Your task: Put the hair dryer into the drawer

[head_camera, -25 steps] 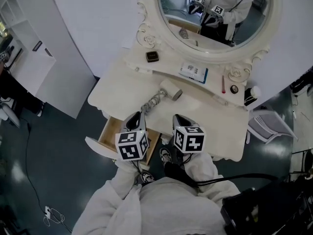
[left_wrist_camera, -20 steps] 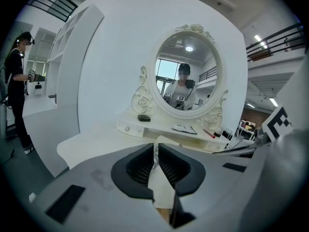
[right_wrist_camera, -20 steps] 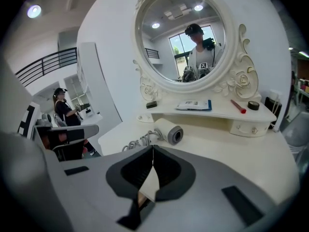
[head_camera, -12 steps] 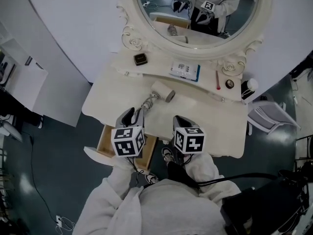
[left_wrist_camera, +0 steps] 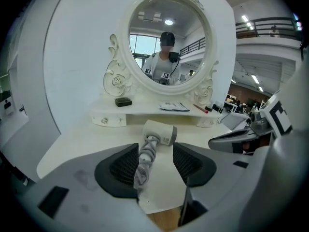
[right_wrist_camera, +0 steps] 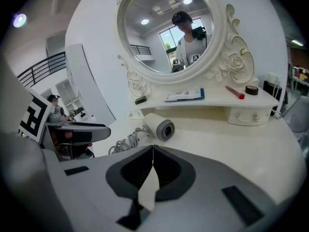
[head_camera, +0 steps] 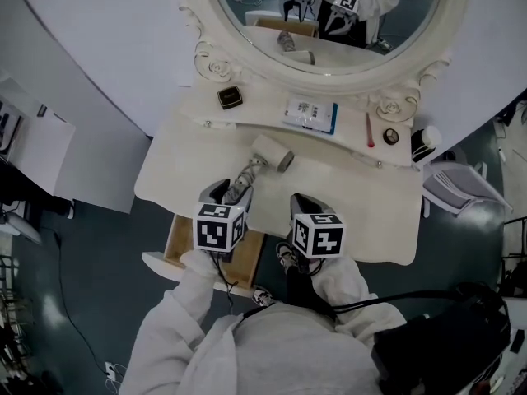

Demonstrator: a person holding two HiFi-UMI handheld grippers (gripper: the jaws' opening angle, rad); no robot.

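Observation:
The white hair dryer (head_camera: 272, 151) lies on the dressing table (head_camera: 354, 204), its handle wrapped in grey cord (head_camera: 244, 174) pointing toward me. My left gripper (head_camera: 230, 190) is at the handle's near end and its jaws are opening. In the left gripper view the cord-wrapped handle (left_wrist_camera: 146, 154) runs into the gap of the left gripper (left_wrist_camera: 155, 163), lying close to the left pad, unpressed. The right gripper (head_camera: 301, 201) hovers over the table's front, a little right of the dryer (right_wrist_camera: 160, 126). The right gripper (right_wrist_camera: 153, 152) is shut and holds nothing. Below the left gripper the wooden drawer (head_camera: 179, 237) stands open.
On the shelf under the oval mirror (head_camera: 329, 23) sit a black box (head_camera: 230, 97), a blue-edged leaflet (head_camera: 310, 114), a red stick (head_camera: 368, 130), a small dark jar (head_camera: 391, 137) and a white bottle (head_camera: 425, 141). A chair (head_camera: 457, 192) stands at the right.
My left gripper moved forward from above the drawer to the dryer's handle end, and its jaws went from shut to apart. The right gripper barely shifted.

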